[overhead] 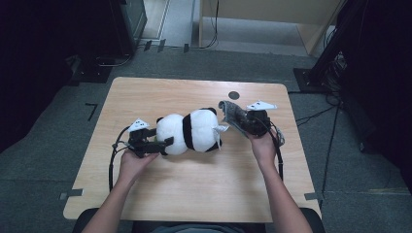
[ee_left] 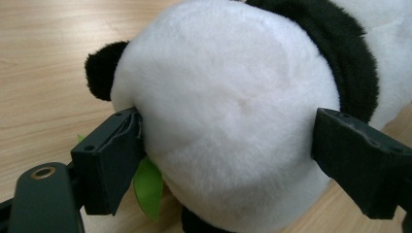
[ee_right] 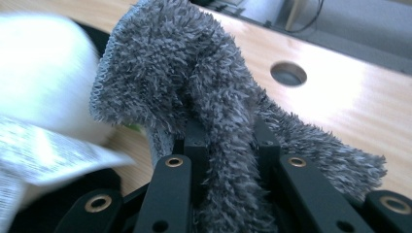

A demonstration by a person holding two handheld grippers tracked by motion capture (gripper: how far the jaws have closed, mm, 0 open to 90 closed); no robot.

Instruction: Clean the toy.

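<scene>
A black-and-white panda plush (overhead: 189,131) lies on its side mid-table, head to the left. My left gripper (overhead: 163,137) has its jaws spread wide around the head, and in the left gripper view (ee_left: 228,141) both pads press into the white fur (ee_left: 228,97). A green leaf (ee_left: 148,187) peeks out beneath the head. My right gripper (overhead: 244,122), raised just right of the panda, is shut on a shaggy grey cloth (overhead: 232,112). In the right gripper view (ee_right: 228,141) the cloth (ee_right: 194,82) bunches up between the jaws. The plush's white label (ee_right: 48,155) shows beside it.
The wooden table (overhead: 194,189) has a round hole (overhead: 234,95) near its far edge, behind the cloth. Cables trail from both grippers across the tabletop. Dark equipment stands and cables lie on the grey floor around, with a wooden unit (overhead: 272,19) at the back.
</scene>
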